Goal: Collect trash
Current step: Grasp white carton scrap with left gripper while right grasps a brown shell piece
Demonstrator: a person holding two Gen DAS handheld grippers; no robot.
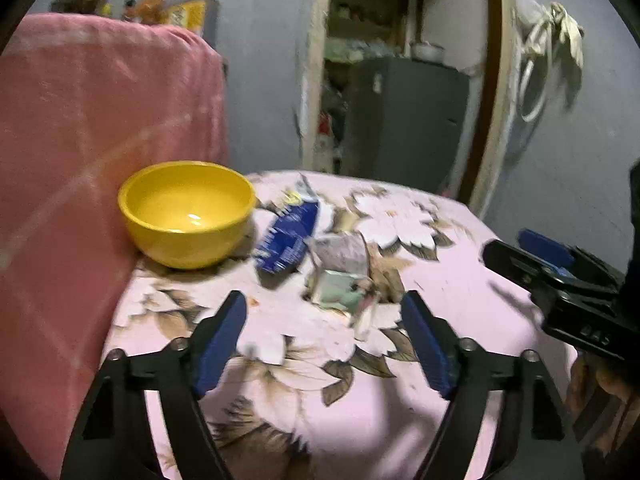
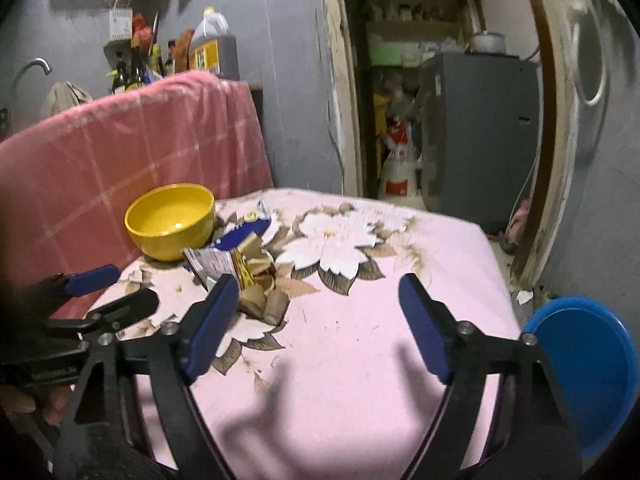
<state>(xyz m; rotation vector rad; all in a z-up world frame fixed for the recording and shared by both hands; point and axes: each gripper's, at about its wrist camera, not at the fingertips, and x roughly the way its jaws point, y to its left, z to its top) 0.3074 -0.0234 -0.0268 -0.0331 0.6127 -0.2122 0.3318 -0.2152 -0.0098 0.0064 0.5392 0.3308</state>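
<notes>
Trash lies on the pink floral tablecloth (image 1: 460,292): a blue wrapper (image 1: 290,236), a silvery wrapper (image 1: 340,250) and a small crumpled packet (image 1: 344,292). My left gripper (image 1: 324,300) is open just short of the crumpled packet, with nothing between its fingers. In the right wrist view the blue wrapper (image 2: 246,230), silvery wrapper (image 2: 212,260) and tan crumpled scraps (image 2: 260,296) sit ahead and to the left of my right gripper (image 2: 318,284). It is open over bare cloth and holds nothing. The left gripper (image 2: 116,292) shows at that view's left edge.
A yellow bowl (image 1: 186,212) stands left of the trash, against a pink checked cloth (image 1: 80,140). A blue basin (image 2: 584,372) sits below the table's right edge. Behind the table are a doorway and a grey fridge (image 2: 480,132). Bottles and an oil jug (image 2: 210,48) stand on a shelf.
</notes>
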